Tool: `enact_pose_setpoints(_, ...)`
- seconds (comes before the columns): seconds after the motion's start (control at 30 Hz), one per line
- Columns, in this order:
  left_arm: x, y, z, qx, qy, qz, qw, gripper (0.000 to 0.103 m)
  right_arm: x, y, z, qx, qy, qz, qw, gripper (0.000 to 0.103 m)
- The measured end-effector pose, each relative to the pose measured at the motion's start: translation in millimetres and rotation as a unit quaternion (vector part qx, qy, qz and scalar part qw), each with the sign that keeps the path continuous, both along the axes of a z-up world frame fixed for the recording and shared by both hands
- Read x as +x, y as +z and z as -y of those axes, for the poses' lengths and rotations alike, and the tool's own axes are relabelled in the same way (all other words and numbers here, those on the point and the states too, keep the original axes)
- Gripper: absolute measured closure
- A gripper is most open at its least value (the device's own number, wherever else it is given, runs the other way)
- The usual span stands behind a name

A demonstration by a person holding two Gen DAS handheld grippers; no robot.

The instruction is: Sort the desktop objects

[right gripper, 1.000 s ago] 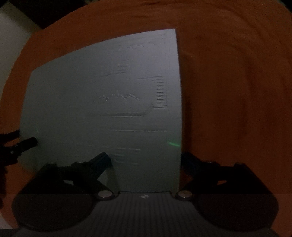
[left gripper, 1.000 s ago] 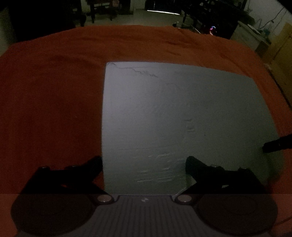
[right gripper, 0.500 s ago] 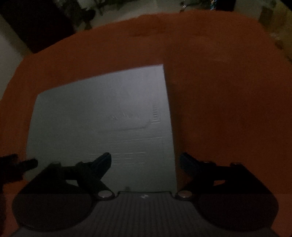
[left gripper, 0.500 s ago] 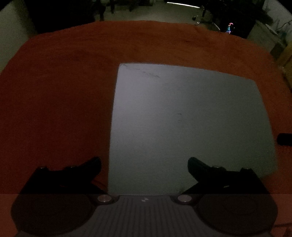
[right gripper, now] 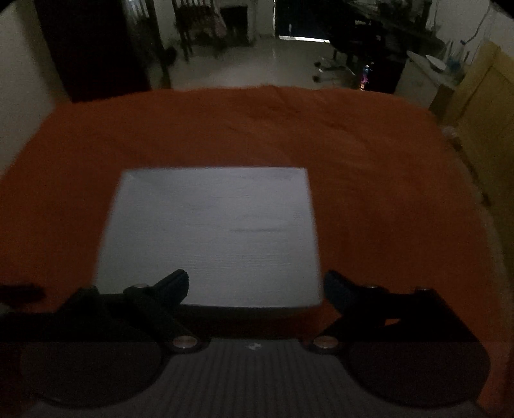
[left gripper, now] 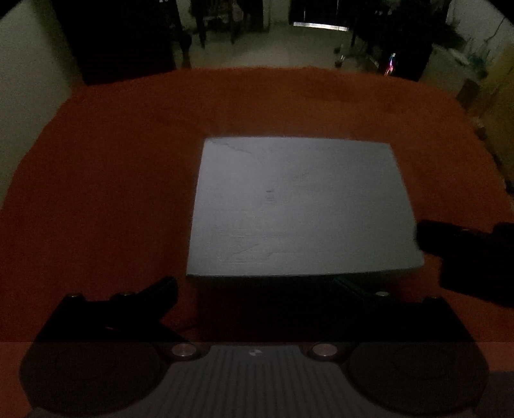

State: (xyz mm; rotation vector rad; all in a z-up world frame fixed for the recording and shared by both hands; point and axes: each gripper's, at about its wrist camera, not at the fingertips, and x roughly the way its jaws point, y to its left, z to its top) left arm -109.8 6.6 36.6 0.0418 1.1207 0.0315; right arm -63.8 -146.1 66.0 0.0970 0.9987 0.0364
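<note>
Pale grey board [left gripper: 298, 205] lies flat on the orange cloth [left gripper: 122, 180] covering my table, a little right of its middle. My left gripper [left gripper: 257, 286] hangs above the board's near edge, fingers spread, gripping nothing. My right gripper [right gripper: 255, 283] is opening, nothing between its fingers, the board below them. Everything is dim.

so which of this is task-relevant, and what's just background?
Job:
- grey flat box on the orange cloth
- left gripper, open, empty
- right gripper, jaws opening, empty

Lying about:
- chairs and yellow cabinet in the dim room behind
</note>
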Motion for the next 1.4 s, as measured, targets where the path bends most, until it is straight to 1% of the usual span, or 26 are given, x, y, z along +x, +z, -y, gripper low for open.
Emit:
enact_pose_setpoints(0.07,-7,-2,0,0.003,-0.002,0.01,0.9999,0.0,-18,1,-3,0.013,-0.008,0.004,1.0,0.006)
enact_pose_setpoints(0.13,-8,-14,-4,0.006,0.004,0.017,0.9998,0.001,-28,-5,-4,0.028,-0.018,-0.004,0.999,0.006)
enact_pose_setpoints(0.2,-8,-24,-3,0.002,0.004,0.021,0.9998,0.0,-29,-4,-7,0.008,-0.02,-0.037,0.999,0.006)
enact_pose_setpoints(0.27,-9,-31,-2,0.012,-0.008,0.027,0.9995,0.001,-32,-9,-9,-0.017,-0.009,-0.016,1.0,0.006)
enact_pose_setpoints(0.33,-6,-37,-2,0.019,-0.012,0.022,0.9995,0.001,-29,-21,-9,-0.03,-0.017,-0.024,0.999,0.006)
enact_pose_setpoints(0.43,-7,-36,-2,0.021,-0.01,0.025,0.9994,0.0,-25,-30,-9,-0.019,-0.021,-0.031,0.999,0.006)
enact_pose_setpoints(0.5,-5,-36,-2,0.02,-0.011,0.026,0.9994,0.001,-24,-30,-9,-0.018,-0.018,-0.023,0.999,0.006)
enact_pose_setpoints(0.67,1,-37,-3,0.021,-0.004,0.025,0.9995,0.001,-22,-33,-8,-0.009,-0.024,-0.027,0.999,0.005)
enact_pose_setpoints(1.03,-1,-32,-3,0.017,-0.006,0.028,0.9994,0.001,-20,-30,-1,-0.001,-0.031,-0.024,0.999,0.005)
enact_pose_setpoints(1.4,-5,-29,-1,0.018,-0.012,0.029,0.9993,0.001,-22,-31,-3,0.006,-0.033,-0.027,0.999,0.005)
